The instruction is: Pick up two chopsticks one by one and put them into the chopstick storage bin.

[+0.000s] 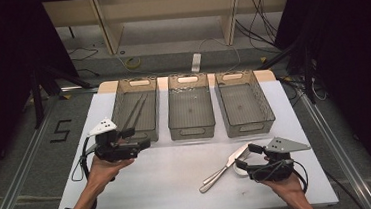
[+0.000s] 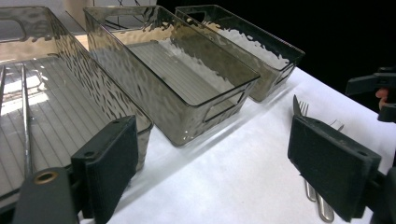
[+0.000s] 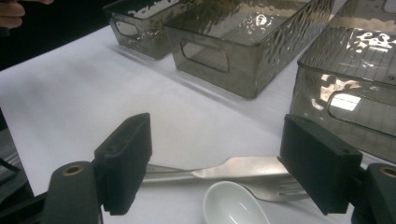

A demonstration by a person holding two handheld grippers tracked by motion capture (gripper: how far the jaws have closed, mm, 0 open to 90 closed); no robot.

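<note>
Landmark: the middle smoked-plastic ribbed bin (image 1: 189,106) on the white-covered desk (image 1: 174,180). To its left stands a matching left bin (image 1: 134,108) holding a pair of long metal chopsticks (image 1: 135,111). The left gripper (image 1: 135,138) hovers at that bin's near edge, fingers (image 2: 109,163) wide, nothing between them. To the landmark's right stands an identical right bin (image 1: 243,102). Near-right of the landmark, on the desk, lie a steel knife (image 3: 233,169), a steel fork (image 3: 275,189) and a white ceramic spoon (image 3: 231,205). The right gripper (image 1: 241,161) sits over them, fingers (image 3: 126,158) wide, gripping nothing.
</note>
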